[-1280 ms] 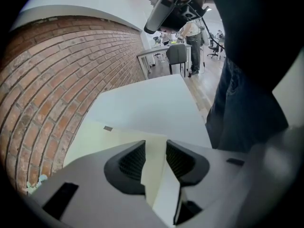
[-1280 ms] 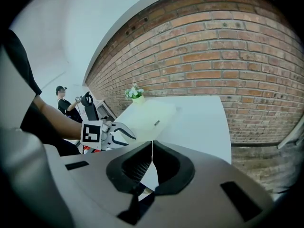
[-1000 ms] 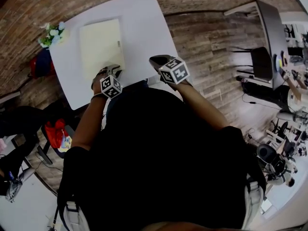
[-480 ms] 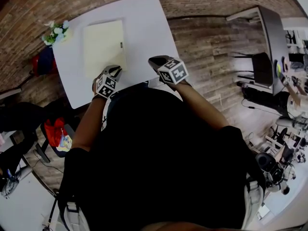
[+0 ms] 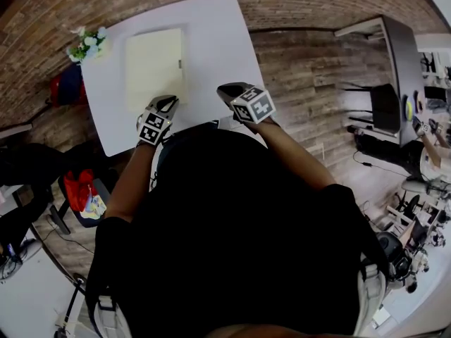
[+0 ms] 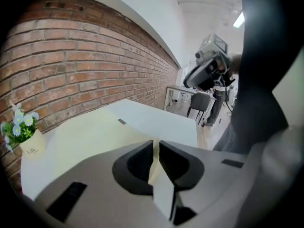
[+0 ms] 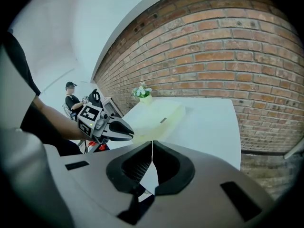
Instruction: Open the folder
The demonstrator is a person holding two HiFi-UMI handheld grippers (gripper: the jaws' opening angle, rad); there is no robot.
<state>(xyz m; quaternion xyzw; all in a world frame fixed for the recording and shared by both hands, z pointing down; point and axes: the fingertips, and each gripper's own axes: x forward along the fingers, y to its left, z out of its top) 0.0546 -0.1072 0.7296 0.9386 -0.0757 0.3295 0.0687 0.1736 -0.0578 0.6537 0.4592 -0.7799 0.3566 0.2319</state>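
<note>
Setting: a white surface was seen against a brick wall, with a wooden floor to its right in the head view
Task item: a pale yellow folder was found lying on the left half of the surface, its long side running away from the person
Detail: a small dark tab was noted midway along the folder's right edge
Left side: the left hand-held gripper was held at the folder's near right corner, pointed down and away from the person
Left jaws: drawn almost together, with a thin pale yellow edge of the folder pinched between them; how far that corner was raised could not be told
Right side: the right hand-held gripper was held over the near part of the surface, to the right of the folder and apart from it
Right jaws: clenched pad to pad, with nothing gripped
Spacing: the two tools were held side by side, near each other but not touching
Far corner: a small flower pot with white and blue blooms was noted at the far left corner of the surface, by the wall and near the folder's far end
Background: a second person was seen beyond the left side of the surface in the right gripper view; a dark chair was seen on the floor, well to the right
</note>
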